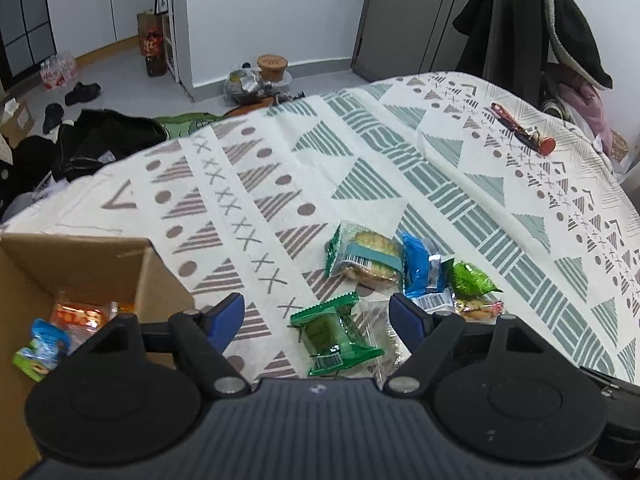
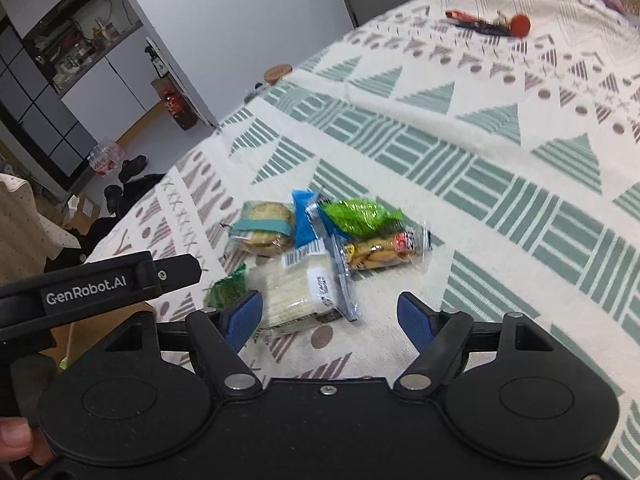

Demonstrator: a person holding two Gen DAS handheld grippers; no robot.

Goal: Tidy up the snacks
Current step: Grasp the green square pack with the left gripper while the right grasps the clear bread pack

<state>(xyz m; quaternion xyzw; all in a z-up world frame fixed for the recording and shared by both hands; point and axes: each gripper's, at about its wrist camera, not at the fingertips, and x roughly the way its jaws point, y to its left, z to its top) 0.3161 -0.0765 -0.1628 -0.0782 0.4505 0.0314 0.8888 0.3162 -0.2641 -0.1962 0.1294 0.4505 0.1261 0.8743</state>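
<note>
Left wrist view: the left gripper (image 1: pixel 316 318) hangs with jaws released above one dark green packet (image 1: pixel 334 336) on the patterned cloth (image 1: pixel 360 152). Five more snacks lie just beyond; the cardboard box (image 1: pixel 80 264) holds two. Right wrist view: the right gripper (image 2: pixel 330 318), jaws released and empty, faces six snacks, the white wafer pack (image 2: pixel 298 290) nearest.

Green snack packet (image 1: pixel 335 336); brown cardboard box (image 1: pixel 100 264); geometric-patterned cloth (image 1: pixel 400 152)

Patterned tablecloth (image 1: pixel 360 152), red-and-black tool (image 1: pixel 524 130) at its far edge
</note>
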